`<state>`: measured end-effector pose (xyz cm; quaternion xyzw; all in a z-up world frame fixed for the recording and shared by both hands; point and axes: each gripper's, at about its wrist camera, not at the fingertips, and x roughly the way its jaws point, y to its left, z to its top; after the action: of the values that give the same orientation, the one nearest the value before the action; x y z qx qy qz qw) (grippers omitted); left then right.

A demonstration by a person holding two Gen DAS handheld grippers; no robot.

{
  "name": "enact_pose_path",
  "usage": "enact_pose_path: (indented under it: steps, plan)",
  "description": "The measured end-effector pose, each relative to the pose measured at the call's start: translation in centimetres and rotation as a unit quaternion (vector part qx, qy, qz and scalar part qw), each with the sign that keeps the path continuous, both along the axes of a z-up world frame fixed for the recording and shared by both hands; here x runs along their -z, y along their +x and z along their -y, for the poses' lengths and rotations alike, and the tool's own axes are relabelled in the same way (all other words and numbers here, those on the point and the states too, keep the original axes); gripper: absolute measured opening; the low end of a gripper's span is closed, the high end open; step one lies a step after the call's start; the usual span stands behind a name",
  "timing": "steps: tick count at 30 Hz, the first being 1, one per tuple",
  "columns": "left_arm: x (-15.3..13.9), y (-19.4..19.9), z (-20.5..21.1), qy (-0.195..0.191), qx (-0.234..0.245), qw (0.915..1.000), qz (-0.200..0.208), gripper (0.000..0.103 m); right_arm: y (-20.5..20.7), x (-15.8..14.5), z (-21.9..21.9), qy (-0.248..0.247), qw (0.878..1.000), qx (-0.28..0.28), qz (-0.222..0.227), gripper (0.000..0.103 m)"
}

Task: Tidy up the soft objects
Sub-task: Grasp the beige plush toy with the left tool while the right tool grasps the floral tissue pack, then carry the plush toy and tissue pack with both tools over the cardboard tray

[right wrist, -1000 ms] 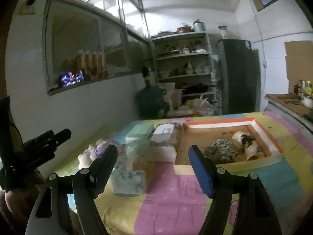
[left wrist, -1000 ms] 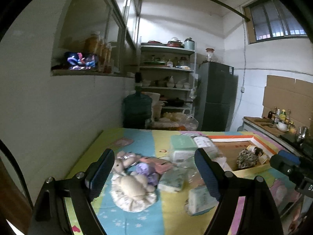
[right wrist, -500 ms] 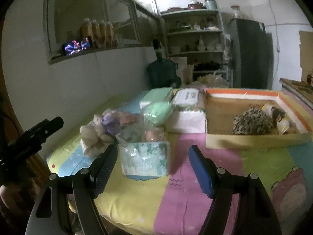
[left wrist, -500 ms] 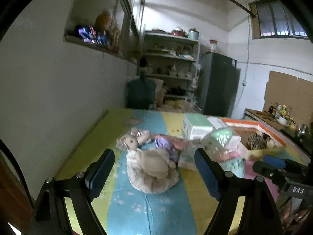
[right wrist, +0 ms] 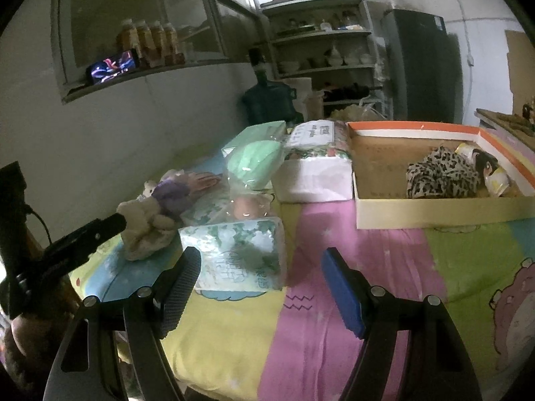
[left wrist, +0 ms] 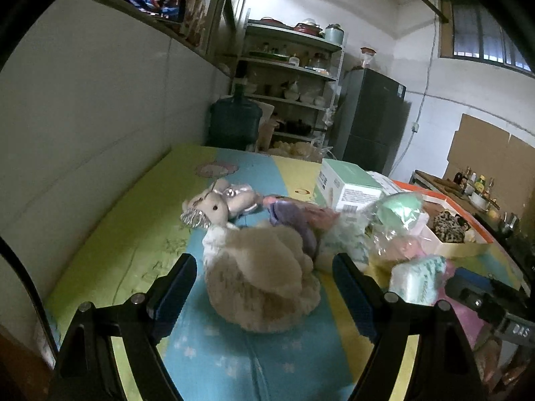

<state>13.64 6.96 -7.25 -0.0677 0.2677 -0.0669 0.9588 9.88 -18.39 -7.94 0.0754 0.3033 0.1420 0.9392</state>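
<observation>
Cluttered kitchen storeroom beyond: metal shelving (right wrist: 321, 33) stacked with bowls and pots, dark fridge (right wrist: 421, 67), big water jug (left wrist: 234, 123), wall ledge with bottles and a glowing phone (right wrist: 112, 65). Up front, table (right wrist: 367, 300) under a cloth in yellow, pink, blue and green stripes with cartoon prints.

Left gripper (left wrist: 264, 287) spread wide, nothing between the jaws, hovering low just before a beige plush toy (left wrist: 264, 274) lying on the blue stripe. Just behind that, a grey plush bunny (left wrist: 217, 204), then a purple soft toy (left wrist: 294, 220) touching the beige one.

Right gripper (right wrist: 260, 284) likewise wide open and empty, set just before a soft tissue pack (right wrist: 234, 250) printed with green leaves. Behind the pack, a clear bag (right wrist: 254, 173) holding green and pink soft items. Further back, a mint-green box (left wrist: 347, 183) with small print too blurred to read, and a white package (right wrist: 314, 153) bearing a label with illegible writing.

Off to the right, orange-rimmed cardboard box (right wrist: 434, 214) holding a leopard-print soft item (right wrist: 438, 173) and a small doll (right wrist: 485, 163). On the right gripper's body in the left view, letters "DAS" legible.
</observation>
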Motion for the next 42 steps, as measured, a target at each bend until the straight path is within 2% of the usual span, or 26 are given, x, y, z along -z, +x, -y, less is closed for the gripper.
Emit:
enact_pose_path:
  steps: [5,8,12,16,24,32,42]
  plan:
    - [0.7,2.2,0.3,0.011,0.006,0.9998,-0.015,0.077,0.2,0.5,0.4,0.002,1.0,0.004,-0.006,0.076]
    - [1.4,3.0,0.3,0.004,0.012,0.9995,-0.03,0.072,0.6,0.7,0.5,0.004,1.0,0.005,-0.011,0.076]
    - [2.2,3.6,0.8,-0.006,0.026,0.9988,-0.042,0.051,1.2,1.3,0.4,0.01,1.0,-0.006,-0.023,0.076]
    - [2.0,2.9,1.0,-0.005,0.036,0.9991,-0.02,0.043,1.7,2.0,0.1,0.022,0.999,-0.03,-0.037,0.076]
    - [0.5,1.0,0.4,-0.025,0.039,0.9988,0.016,0.042,2.4,2.6,-0.8,0.022,0.997,-0.051,-0.046,0.078]
    - [-2.6,-0.9,-0.2,-0.043,0.043,0.9961,0.064,0.042,2.8,2.6,-1.4,0.007,0.998,-0.053,-0.045,0.079]
    - [-3.3,-1.8,0.6,-0.045,0.062,0.9947,0.069,0.042,3.4,2.4,-2.3,-0.001,0.997,-0.062,-0.052,0.079]
